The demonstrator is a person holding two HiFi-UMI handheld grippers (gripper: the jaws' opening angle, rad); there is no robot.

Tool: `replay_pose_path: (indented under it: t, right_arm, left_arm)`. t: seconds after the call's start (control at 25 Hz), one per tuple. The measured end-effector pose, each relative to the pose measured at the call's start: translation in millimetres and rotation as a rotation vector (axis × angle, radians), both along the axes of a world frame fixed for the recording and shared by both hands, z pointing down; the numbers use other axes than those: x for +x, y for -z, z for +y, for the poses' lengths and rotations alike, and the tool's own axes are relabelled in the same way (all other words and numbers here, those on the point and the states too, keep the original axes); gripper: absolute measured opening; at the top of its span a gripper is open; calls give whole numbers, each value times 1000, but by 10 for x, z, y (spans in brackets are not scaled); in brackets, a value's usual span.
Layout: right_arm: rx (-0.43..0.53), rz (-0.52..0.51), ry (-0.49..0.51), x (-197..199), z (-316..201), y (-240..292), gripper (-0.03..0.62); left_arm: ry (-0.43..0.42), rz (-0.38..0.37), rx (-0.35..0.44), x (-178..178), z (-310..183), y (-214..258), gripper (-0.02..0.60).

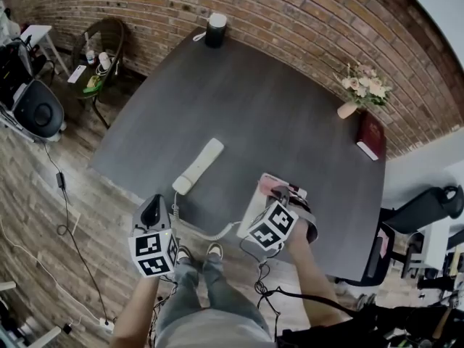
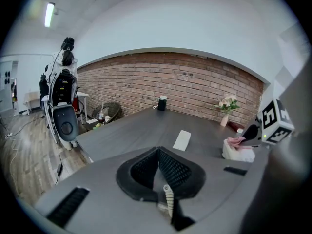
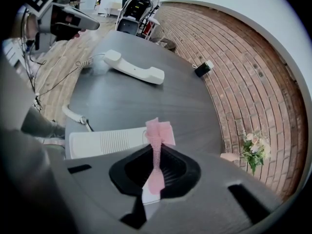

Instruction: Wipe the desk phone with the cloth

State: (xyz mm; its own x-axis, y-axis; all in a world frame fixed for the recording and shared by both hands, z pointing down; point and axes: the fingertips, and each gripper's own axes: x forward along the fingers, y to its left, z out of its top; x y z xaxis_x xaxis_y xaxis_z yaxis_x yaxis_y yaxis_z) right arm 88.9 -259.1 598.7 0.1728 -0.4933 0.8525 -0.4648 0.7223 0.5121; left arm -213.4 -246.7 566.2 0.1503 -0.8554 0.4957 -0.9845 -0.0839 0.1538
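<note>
The white phone base (image 1: 255, 207) sits at the near edge of the dark table (image 1: 275, 114). Its handset (image 1: 199, 165) lies off the hook to the left, and a coiled cord (image 1: 210, 232) joins the two. My right gripper (image 1: 281, 192) is over the base, shut on a pink cloth (image 3: 157, 130) that sticks out past the jaws above the base (image 3: 105, 143). My left gripper (image 1: 154, 209) hangs off the table's near-left edge, beside the cord, with its jaws together and nothing between the pads (image 2: 158, 152). From the left gripper view, the handset (image 2: 182, 140) and the cloth (image 2: 235, 141) are both visible ahead.
A black speaker with a white top (image 1: 215, 29) stands at the far edge. A vase of flowers (image 1: 362, 87) and a red book (image 1: 370, 135) are at the right edge. Office chairs (image 1: 406, 223) flank the table, and a brick wall runs behind it.
</note>
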Motion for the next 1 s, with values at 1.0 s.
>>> replay_pose_path:
  t: [1.0]
  right_arm:
    - [-67,-43,-22,-232,550,-205,18]
  left_arm:
    - [-39,1,-8,-71,184,-46,6]
